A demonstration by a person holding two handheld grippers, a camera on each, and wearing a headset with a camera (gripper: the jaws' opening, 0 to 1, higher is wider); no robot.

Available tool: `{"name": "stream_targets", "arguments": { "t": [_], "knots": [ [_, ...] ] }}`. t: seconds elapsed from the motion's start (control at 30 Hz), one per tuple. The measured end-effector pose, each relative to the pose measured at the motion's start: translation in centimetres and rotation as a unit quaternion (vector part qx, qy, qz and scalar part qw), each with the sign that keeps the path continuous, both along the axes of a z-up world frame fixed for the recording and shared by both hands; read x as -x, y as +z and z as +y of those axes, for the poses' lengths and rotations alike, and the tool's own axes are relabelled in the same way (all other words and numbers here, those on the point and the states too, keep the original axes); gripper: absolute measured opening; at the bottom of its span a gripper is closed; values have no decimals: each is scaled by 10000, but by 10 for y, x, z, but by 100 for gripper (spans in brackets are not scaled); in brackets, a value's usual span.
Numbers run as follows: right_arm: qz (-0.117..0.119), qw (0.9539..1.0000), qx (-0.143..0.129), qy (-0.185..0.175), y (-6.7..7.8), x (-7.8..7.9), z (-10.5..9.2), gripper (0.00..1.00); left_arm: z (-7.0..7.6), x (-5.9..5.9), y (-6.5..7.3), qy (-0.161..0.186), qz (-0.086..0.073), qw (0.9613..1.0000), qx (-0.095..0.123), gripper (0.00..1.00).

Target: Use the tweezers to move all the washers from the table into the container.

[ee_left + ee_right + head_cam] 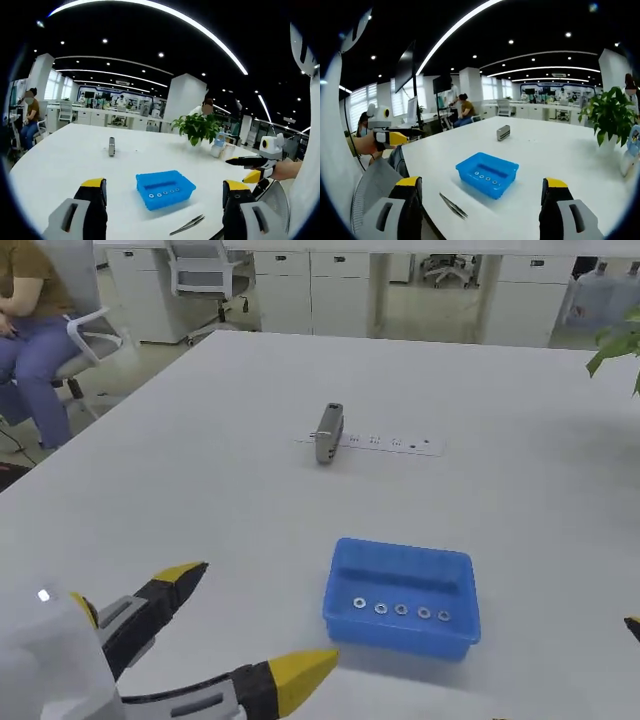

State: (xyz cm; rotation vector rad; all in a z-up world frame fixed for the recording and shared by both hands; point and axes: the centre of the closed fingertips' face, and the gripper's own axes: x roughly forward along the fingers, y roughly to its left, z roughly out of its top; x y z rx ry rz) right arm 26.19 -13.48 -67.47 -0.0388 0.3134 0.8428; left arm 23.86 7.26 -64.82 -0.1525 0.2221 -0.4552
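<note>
A blue container [345, 580] sits on the white table [200, 440] with several washers [400, 609] in a row inside it. My left gripper [250, 625] hangs open at the lower left, short of the container, holding nothing. In the left gripper view the left gripper [164, 184] frames the container [150, 181] and the washers [162, 193]. The tweezers [187, 225] lie on the table in front of it, and the right gripper [250, 162] hovers open at the right. My right gripper [481, 182] is open and empty, with the container [470, 167] and tweezers [453, 206] ahead.
A grey metal block [328, 433] stands on a socket strip [385, 443] set into the table's middle. A potted plant [610, 115] and bottles stand at the table's far side. A person sits on a chair [85, 340] at the left.
</note>
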Motion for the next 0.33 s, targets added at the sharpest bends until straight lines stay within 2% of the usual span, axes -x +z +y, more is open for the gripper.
{"name": "stream_targets", "arguments": {
  "t": [0.33],
  "knots": [
    [-87,9996,-130,-244,3,-2,-10,99,-3,-4,9,28,-121,9999,-111,99]
  ]
}}
